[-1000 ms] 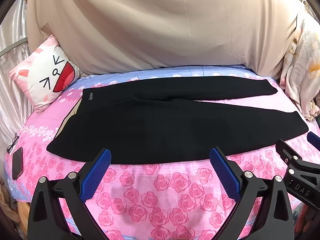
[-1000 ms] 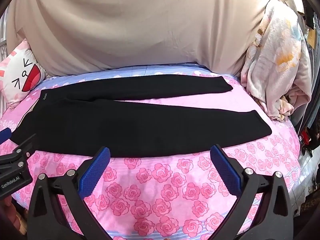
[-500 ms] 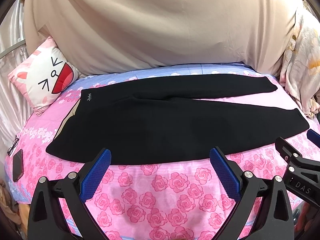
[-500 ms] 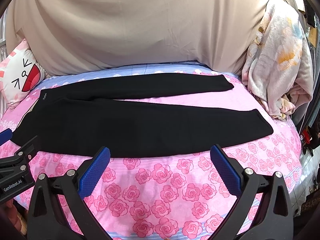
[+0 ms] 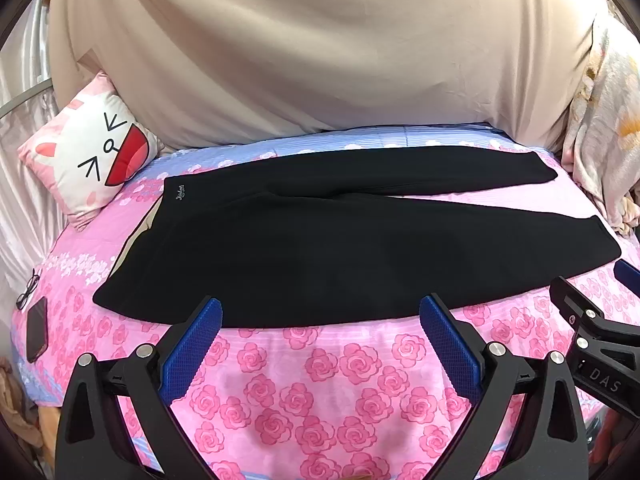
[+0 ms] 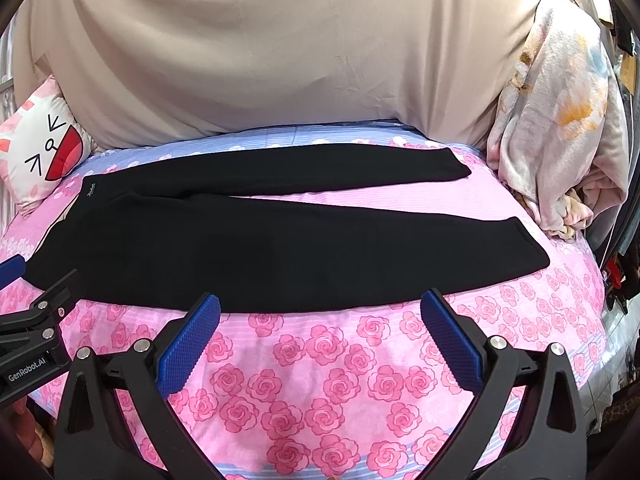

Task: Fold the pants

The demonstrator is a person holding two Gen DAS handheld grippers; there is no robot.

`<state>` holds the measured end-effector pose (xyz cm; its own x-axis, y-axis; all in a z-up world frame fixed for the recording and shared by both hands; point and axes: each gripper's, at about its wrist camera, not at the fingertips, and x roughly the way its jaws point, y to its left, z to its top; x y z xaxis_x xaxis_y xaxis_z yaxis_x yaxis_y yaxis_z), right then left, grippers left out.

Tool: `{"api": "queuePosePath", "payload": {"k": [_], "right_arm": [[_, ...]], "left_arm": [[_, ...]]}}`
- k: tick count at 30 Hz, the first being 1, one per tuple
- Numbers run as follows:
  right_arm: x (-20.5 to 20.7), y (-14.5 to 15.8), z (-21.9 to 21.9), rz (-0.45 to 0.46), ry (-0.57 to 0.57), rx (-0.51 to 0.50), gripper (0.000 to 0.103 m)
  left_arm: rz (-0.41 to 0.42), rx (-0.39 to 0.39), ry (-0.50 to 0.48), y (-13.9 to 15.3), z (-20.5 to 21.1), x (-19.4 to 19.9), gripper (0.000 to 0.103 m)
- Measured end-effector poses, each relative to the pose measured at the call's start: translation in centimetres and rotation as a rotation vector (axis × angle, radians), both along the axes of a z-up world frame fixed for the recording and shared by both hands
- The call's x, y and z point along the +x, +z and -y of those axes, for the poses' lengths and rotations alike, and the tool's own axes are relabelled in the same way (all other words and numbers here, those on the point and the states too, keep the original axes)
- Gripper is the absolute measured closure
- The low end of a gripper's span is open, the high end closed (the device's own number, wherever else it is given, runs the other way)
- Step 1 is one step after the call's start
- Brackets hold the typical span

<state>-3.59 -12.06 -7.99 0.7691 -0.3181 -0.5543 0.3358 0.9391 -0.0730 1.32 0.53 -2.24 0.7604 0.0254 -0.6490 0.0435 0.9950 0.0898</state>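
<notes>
Left gripper is hovering with jaws spread wide, gripping nothing, over the rose-print bedsheet. Right gripper is likewise gaping, empty. Just beyond both, black pants are lying flat, unfolded, waistband left, legs splayed right. Farther left, a cartoon pillow is leaning against beige fabric.

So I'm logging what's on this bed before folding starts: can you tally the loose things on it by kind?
Pants: 1, black pants
Pillows: 1, cat-face pillow
Phones: 1, dark phone
Glasses: 1, pair of glasses
Blankets: 1, floral blanket
Total: 5
</notes>
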Motion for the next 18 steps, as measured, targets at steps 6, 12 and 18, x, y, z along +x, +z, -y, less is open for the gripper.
{"api": "queuePosePath", "payload": {"k": [6,12,18], "right_arm": [[0.01,0.07,-0.03,-0.001,-0.002,-0.003,0.005],[-0.12,0.31,-0.15,0.003,-0.007,-0.006,0.005],[-0.24,0.48,-0.17,0.005,-0.004,-0.009,0.005]], "left_arm": [[0.002,0.0,0.0,0.0,-0.27,-0.01,0.006],[0.004,-0.003,-0.001,0.06,-0.37,-0.11,0.006],[0.007,-0.004,-0.003,0.09,-0.4,-0.26,0.006]]}}
